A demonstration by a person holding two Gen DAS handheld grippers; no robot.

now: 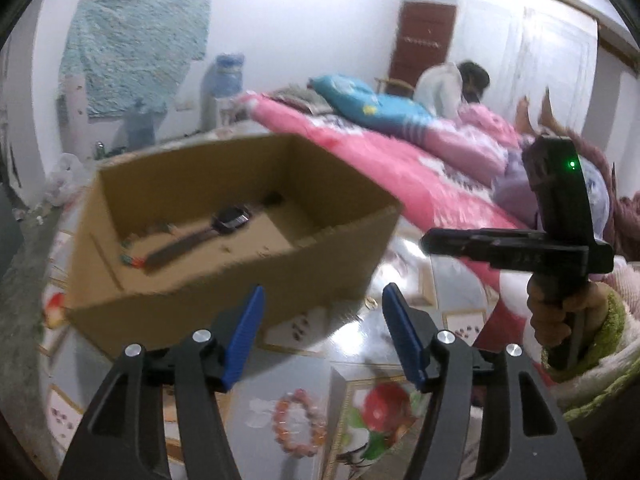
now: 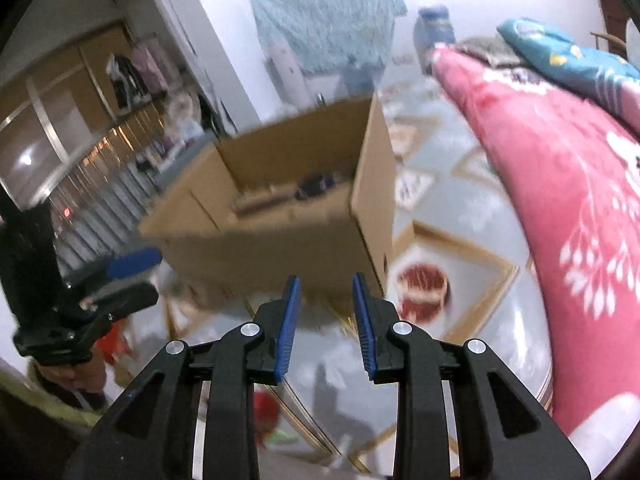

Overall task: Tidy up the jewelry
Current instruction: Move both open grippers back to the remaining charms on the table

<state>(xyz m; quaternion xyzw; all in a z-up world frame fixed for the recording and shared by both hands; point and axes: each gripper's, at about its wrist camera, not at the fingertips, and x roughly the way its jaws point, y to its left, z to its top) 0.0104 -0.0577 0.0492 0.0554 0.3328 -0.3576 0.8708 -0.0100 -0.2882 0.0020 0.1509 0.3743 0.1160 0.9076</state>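
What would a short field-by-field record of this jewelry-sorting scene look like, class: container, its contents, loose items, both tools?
container: open cardboard box on the patterned floor
contents: wristwatch lying flat inside; small colourful item by its strap end, too blurred to name
loose item: pink bead bracelet on the floor, outside the box
left hand-held gripper: open, empty, above the bracelet
right hand-held gripper: open, empty, facing the box
backdrop: pink blanket to the right

White walls (image 1: 280, 20), patterned floor (image 1: 280, 380) — pink-quilted bed (image 1: 400, 160), brown door (image 1: 424, 36).
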